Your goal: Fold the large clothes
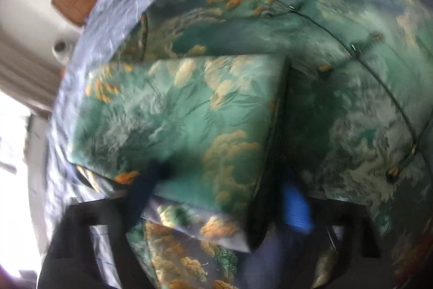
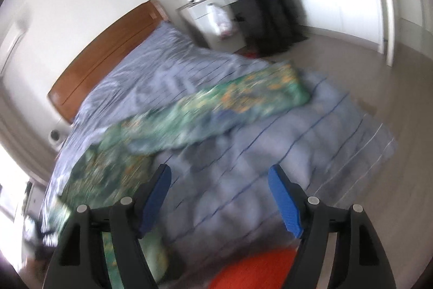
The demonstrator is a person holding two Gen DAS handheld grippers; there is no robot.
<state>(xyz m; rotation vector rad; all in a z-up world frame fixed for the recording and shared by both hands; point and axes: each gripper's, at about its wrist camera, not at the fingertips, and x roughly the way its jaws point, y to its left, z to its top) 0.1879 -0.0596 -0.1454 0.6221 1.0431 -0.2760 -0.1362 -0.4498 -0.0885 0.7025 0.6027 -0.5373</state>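
Mid-fold: left claw (image 1: 224, 197) grips green garment (image 1: 189, 113), flap doubled over; right claw (image 2: 219, 197) open at 6 o'clock, bed (image 2: 297, 148) below.

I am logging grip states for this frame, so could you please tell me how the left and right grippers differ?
The left gripper is closed on the green garment; the right gripper is wide open, holding nothing. The left sits right against the garment; the right hangs above the striped bedspread. Both have blue finger pads.
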